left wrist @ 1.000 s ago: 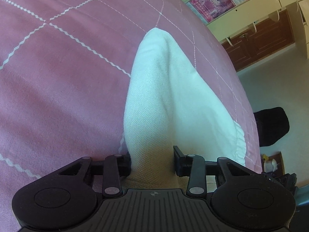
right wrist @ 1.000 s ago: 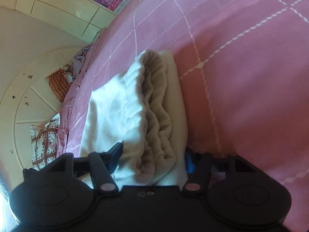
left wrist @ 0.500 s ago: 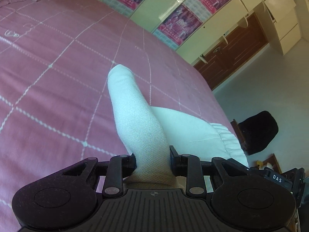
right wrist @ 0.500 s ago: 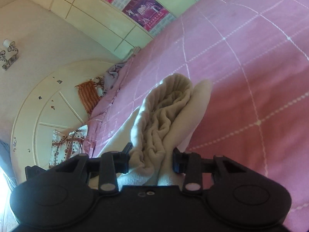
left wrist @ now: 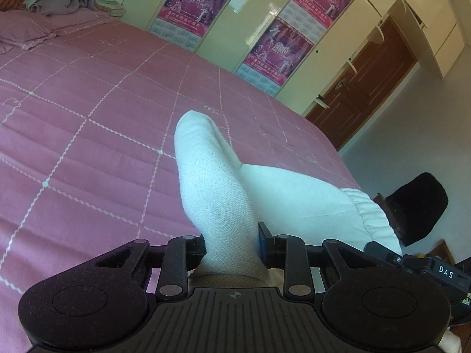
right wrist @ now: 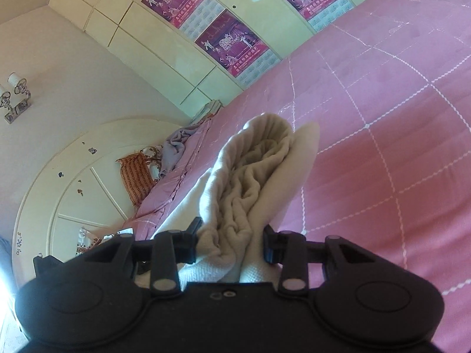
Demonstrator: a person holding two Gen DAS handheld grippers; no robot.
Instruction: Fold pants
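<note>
lifting both ends of the white pants [left wrist: 217,194] off the pink bedspread [left wrist: 88,135] is what i'm in the middle of. a second ago the cloth lay low against the bed and filled each view; now it hangs up from the bed, with more of the wardrobe and room showing behind it. both grippers have also tightened since then. the left gripper [left wrist: 231,242] is pinching a bunched fold of the plain knit, its pads pressed into it from both sides. the right gripper [right wrist: 229,242] is pinching the gathered, ribbed waistband end [right wrist: 250,182], also squeezed tight. in the left view the rest of the garment trails down to the right toward the bed edge, where the ribbed band [left wrist: 368,211] shows again.

i read this as the grab being done and the carry-over of the fold just starting; the cloth is raised but not yet laid onto itself.

counts: one pair of pants, two grippers, both loaded. three purple calendar posters [left wrist: 194,0] on the wardrobe doors in the left view. one brown door [left wrist: 368,79]. one dark chair back [left wrist: 421,206] past the bed. one grey blanket heap [left wrist: 67,0] by the headboard. two wall lamps [right wrist: 14,94] in the right view.
</note>
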